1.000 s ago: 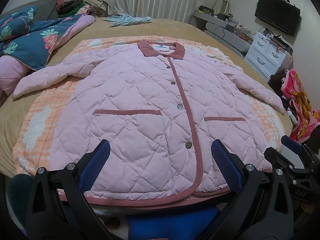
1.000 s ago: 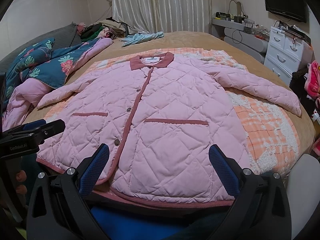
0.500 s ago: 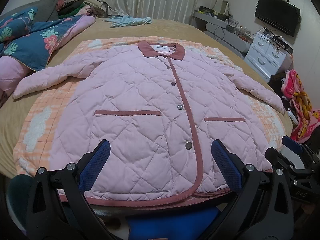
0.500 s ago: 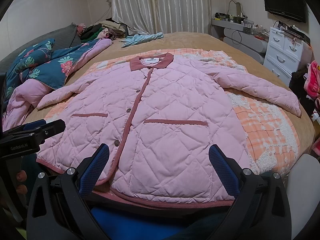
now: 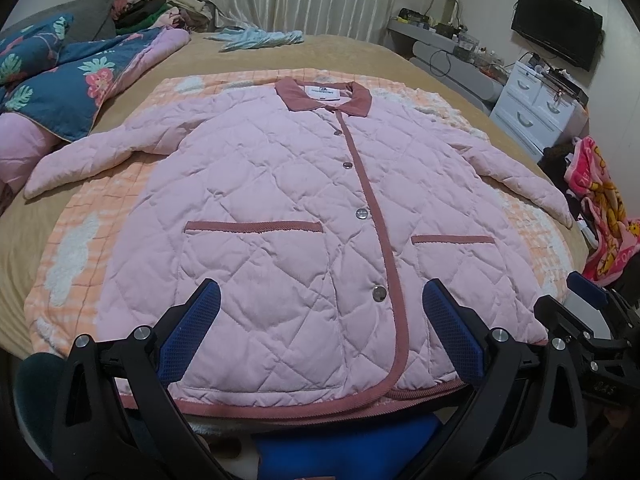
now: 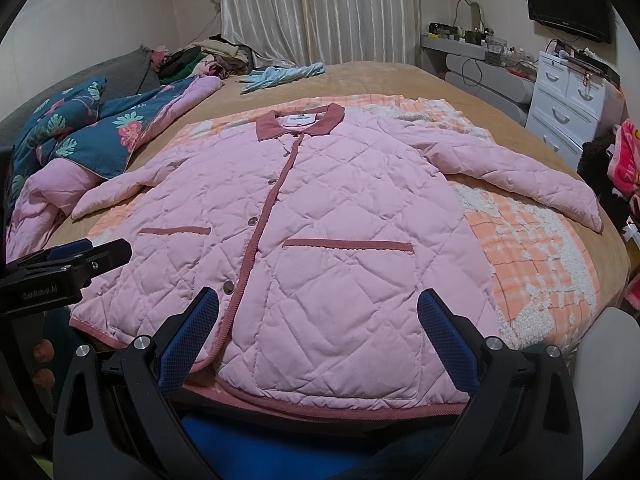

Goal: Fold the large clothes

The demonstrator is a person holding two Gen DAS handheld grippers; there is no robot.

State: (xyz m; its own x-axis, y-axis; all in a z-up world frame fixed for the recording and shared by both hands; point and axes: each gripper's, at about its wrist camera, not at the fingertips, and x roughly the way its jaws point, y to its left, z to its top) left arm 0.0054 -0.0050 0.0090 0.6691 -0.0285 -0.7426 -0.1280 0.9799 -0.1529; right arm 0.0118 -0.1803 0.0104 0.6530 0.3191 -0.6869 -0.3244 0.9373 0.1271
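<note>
Left wrist view: soft, bulky pink quilted jacket [image 5: 280, 216] is spread flat; left gripper [image 5: 320, 332] and right gripper [image 6: 318, 330] are held agape, empty; dusty-rose hem [image 5: 304, 408], lower centre, is judged best pinched

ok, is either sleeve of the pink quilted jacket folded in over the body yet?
No. Both sleeves of the pink quilted jacket lie spread outward on the orange checked blanket.

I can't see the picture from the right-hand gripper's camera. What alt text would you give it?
A pink quilted jacket lies flat and buttoned, sleeves spread, on an orange checked blanket over a bed. The right gripper hovers open above the hem, holding nothing; the left gripper shows at the left edge.
</note>
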